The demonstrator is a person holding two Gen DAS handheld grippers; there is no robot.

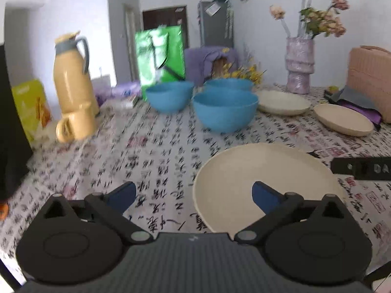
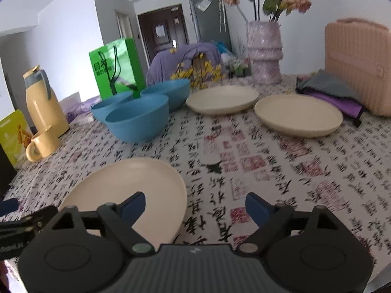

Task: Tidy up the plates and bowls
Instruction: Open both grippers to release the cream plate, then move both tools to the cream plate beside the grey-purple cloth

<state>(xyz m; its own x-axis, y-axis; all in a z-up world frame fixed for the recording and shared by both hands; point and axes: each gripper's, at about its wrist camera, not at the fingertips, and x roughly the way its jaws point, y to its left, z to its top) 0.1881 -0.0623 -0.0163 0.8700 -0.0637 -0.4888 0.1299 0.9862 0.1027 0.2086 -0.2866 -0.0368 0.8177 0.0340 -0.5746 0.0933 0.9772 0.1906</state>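
Note:
A cream plate (image 1: 264, 171) (image 2: 136, 185) lies flat on the patterned tablecloth near the front. My left gripper (image 1: 194, 194) stands open, its right finger over the plate's near rim, nothing between the pads. My right gripper (image 2: 195, 207) is open too, with its left finger above the same plate's right edge. Further back lie two more cream plates (image 2: 222, 99) (image 2: 299, 116) side by side. Three blue bowls (image 1: 226, 108) (image 1: 169, 96) (image 1: 228, 83) cluster at the back centre; in the right wrist view they show at the left (image 2: 138, 119).
A yellow thermos jug (image 1: 70, 73) and yellow mug (image 1: 75, 125) stand at the left. A green bag (image 1: 160, 56), a purple vase with flowers (image 1: 299, 66), a pink case (image 2: 356, 66) and folded cloths (image 2: 330, 90) line the back. The other gripper's black body (image 1: 361, 168) shows at the right edge.

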